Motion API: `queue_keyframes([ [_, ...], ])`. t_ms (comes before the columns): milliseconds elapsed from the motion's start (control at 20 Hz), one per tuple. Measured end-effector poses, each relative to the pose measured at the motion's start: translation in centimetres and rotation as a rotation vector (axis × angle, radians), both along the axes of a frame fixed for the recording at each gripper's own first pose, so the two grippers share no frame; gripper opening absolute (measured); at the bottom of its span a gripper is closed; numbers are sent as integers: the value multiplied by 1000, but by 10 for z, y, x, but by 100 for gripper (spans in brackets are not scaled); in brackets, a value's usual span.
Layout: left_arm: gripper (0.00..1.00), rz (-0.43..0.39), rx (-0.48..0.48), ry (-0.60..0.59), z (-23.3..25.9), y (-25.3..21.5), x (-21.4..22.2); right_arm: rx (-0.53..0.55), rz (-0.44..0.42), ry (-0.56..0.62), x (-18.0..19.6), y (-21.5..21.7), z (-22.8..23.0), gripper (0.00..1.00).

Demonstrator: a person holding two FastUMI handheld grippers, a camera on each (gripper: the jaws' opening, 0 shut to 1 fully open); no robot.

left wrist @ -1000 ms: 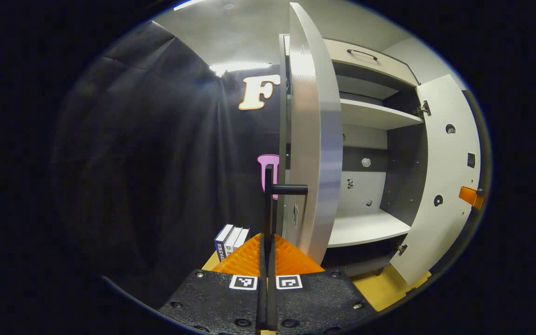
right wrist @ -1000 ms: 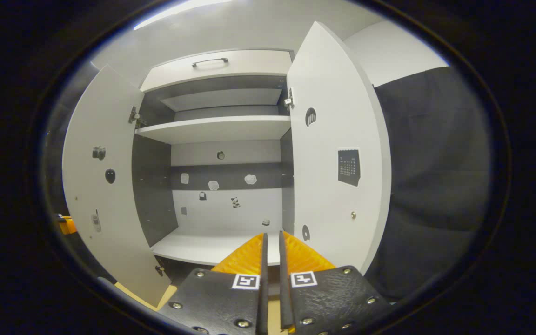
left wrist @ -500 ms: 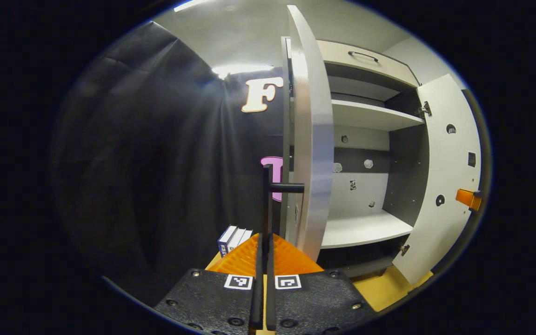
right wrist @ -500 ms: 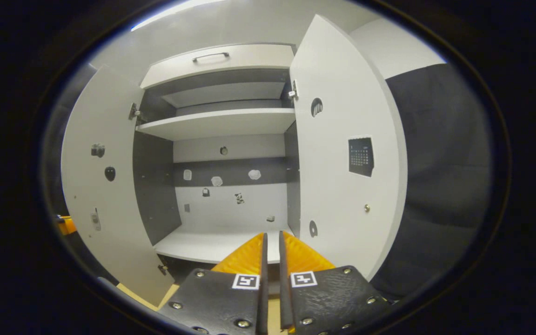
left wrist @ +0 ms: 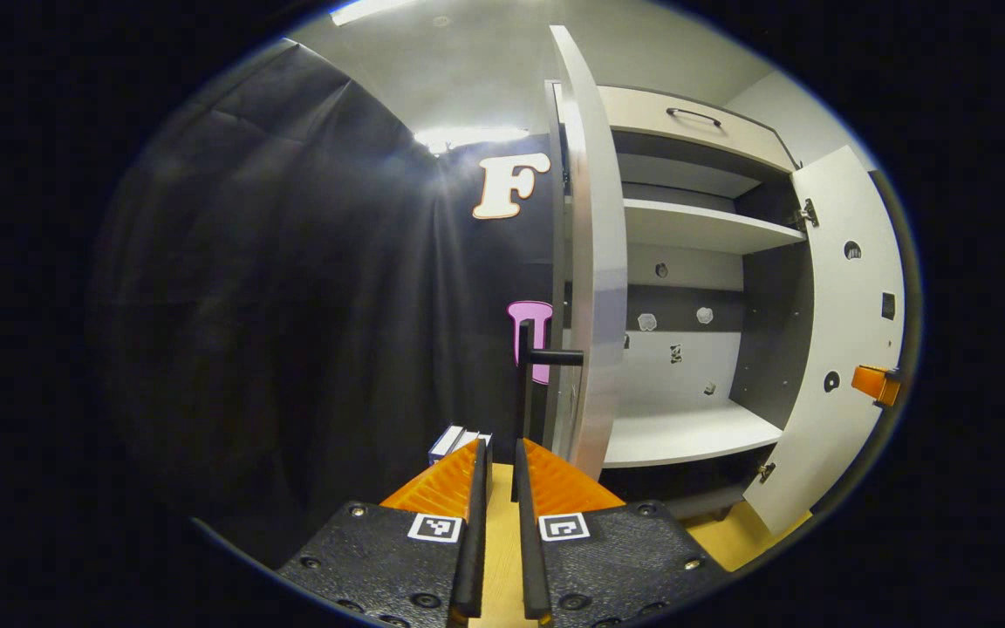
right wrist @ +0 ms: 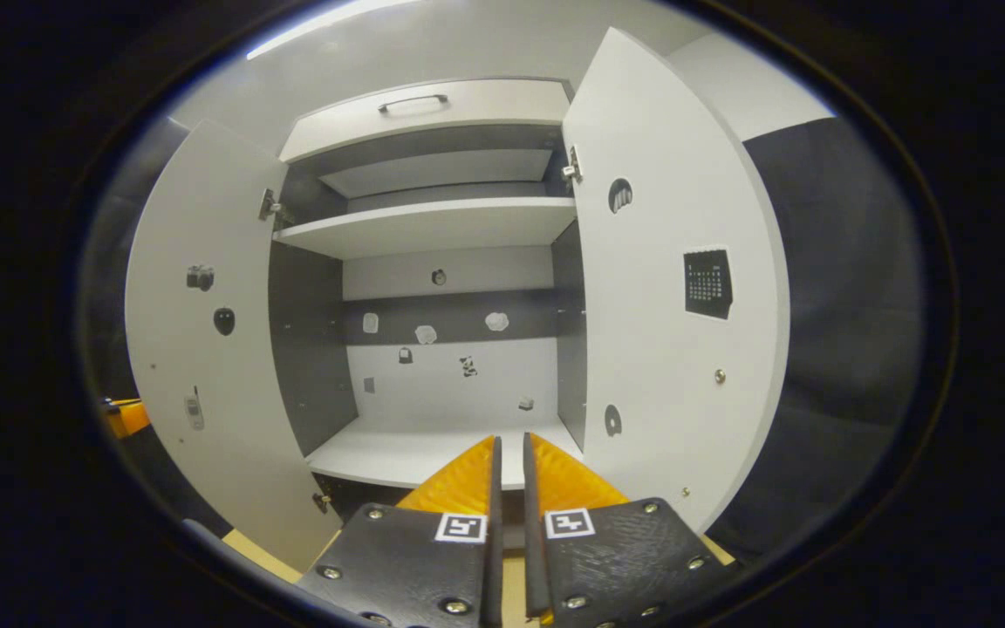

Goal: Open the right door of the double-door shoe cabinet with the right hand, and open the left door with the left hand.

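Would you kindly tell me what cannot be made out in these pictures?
- Left door: in the left gripper view it stands edge-on, so its faces are hidden.
- Small stickers on the cabinet's back panel: too small to identify in the right gripper view.
- Books: left claw covers most of them.

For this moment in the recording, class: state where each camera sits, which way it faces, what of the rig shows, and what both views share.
Left gripper view: rides the left gripper, facing the left door edge-on, by its handle; own fingers apart.
Right gripper view: rides the right gripper, facing squarely into the cabinet; own fingers slightly apart, holding nothing.
Shared: both doors open, including the right door, and the lower shelf.
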State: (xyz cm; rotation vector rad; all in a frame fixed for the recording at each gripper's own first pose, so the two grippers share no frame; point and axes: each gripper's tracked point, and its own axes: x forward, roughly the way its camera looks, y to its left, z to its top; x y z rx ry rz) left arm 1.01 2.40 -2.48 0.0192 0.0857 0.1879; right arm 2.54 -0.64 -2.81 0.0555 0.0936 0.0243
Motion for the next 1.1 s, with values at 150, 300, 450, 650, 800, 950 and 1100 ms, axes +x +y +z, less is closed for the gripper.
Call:
queue_keyframes([
  [150, 21, 6, -34, -32, 12, -2, -3, 1, -3, -4, -11, 4, 2, 10],
  [300, 18, -10, -57, -47, 20, -6, -5, 4, -13, -14, -23, 6, 7, 10],
  [450, 19, -31, -52, -53, 28, -11, -8, 15, -19, -30, -33, 12, 17, 10],
  [650, 33, -73, -4, -75, 39, -19, -9, 5, -18, -60, -45, 20, 32, 12],
  [800, 38, -112, 21, -82, 45, -30, -12, 2, -6, -89, -54, 26, 46, 22],
  [950, 57, -123, 11, -99, 48, -43, -15, 1, 16, -103, -63, 25, 55, 55],
  [1100, 74, -126, 18, -92, 43, -60, -22, -10, 25, -116, -76, 7, 63, 84],
])
